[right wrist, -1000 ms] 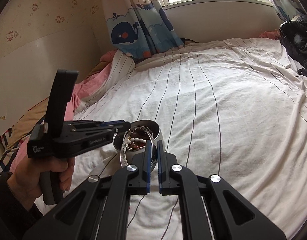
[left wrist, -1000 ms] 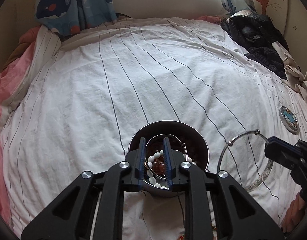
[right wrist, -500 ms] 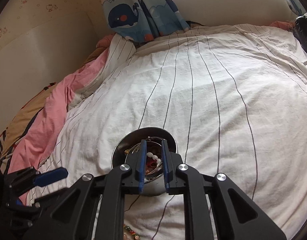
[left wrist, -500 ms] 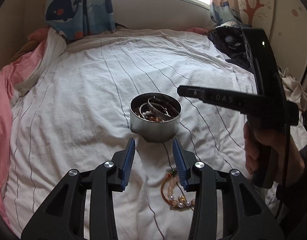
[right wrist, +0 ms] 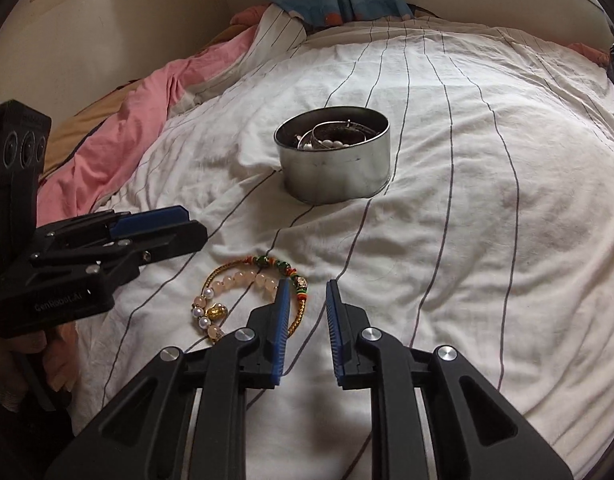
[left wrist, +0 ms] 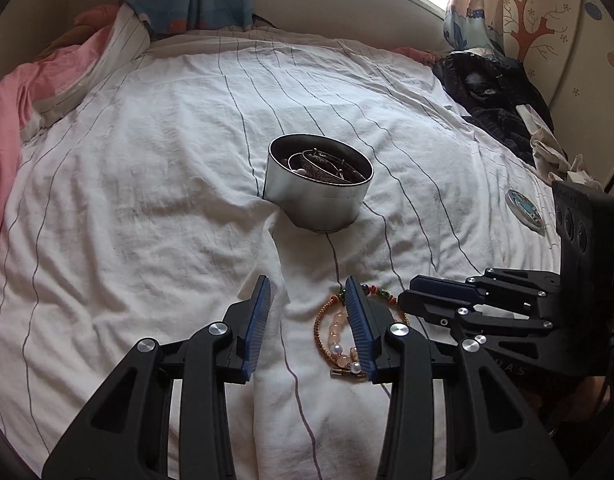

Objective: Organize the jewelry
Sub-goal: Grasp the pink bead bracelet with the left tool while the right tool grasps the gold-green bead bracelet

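1. Left wrist view: striped white bedsheet (left wrist: 147, 200) covers the bed.
2. Round metal tin (left wrist: 319, 196) stands upright on it, mouth up, bangles and beads inside.
3. Left gripper (left wrist: 307, 304): jaws apart, empty, above the sheet.
4. Right gripper (right wrist: 306, 304): jaws apart, empty.
5. Beaded bracelet (right wrist: 243, 292) lies flat near the tin, between both grippers, long axis running from the pearl end toward the green beads.

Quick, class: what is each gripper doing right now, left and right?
Left gripper: open, holding nothing; beaded bracelet lies below.
Right gripper: open, holding nothing.
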A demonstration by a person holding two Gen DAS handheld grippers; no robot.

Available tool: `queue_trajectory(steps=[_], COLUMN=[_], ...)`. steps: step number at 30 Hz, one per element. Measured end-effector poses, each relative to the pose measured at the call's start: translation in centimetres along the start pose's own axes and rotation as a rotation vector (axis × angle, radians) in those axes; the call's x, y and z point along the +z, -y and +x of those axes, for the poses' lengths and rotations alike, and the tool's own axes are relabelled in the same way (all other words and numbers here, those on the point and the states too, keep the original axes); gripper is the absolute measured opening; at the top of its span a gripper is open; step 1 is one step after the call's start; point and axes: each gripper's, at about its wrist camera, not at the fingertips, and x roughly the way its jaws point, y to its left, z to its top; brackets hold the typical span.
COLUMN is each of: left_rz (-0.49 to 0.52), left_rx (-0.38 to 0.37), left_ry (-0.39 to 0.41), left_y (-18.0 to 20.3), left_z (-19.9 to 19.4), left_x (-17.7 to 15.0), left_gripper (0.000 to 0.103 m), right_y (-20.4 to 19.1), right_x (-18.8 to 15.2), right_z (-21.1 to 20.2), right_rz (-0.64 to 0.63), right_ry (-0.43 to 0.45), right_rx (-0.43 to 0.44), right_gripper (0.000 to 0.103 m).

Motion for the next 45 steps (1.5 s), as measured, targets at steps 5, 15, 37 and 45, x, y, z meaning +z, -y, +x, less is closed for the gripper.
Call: queue_trajectory(steps=[5, 15, 37, 45], left_rz=[-0.022, 0.017, 0.100, 0.155], left_rx=[-0.003, 0.009, 0.062, 0.078], left_ry=[0.019, 0.020, -0.100, -0.151], left_y=[-0.4, 0.4, 3.0, 3.8], left_z=[-0.1, -0.1, 4.1, 5.4], left_x=[0.5, 0.5, -0.8, -1.6], left_gripper=[0.038, 0.040, 0.007, 0.011], right_y=[-0.4, 4.2, 3.9, 2.3], right_x=[0.0, -0.9, -1.5, -1.5], right_z=[1.5, -0.4, 0.0, 0.3], right_rz=[-0.040, 0.098, 0.099, 0.006], right_ry=[-0.041, -0.027, -0.017, -0.006], right_rx=[-0.081, -0.253, -0.176, -0.165], right_gripper=[0.019, 0.025, 0.038, 0.036])
